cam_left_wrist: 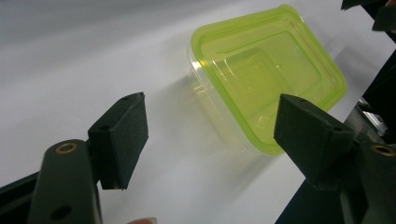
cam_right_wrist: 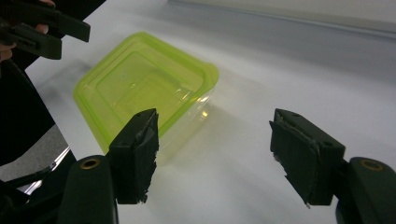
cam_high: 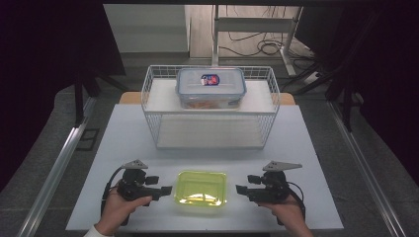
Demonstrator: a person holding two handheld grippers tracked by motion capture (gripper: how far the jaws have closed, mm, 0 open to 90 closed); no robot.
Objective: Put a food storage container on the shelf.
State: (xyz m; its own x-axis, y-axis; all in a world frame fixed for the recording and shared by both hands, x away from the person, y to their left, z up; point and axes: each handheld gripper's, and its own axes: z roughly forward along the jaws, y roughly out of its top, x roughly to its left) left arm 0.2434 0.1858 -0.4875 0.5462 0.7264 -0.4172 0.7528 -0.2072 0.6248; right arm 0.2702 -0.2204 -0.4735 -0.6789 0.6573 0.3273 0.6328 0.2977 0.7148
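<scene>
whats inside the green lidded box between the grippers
The green-lidded box looks empty: through its translucent lid, in both gripper views, show only moulded ridges and the clear base. The corner behind the right gripper's jaw stays covered.

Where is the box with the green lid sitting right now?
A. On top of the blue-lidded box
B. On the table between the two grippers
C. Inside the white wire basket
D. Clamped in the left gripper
B: the green-lidded container rests on the white table, with the left gripper and right gripper open on either side of it, touching nothing.
</scene>
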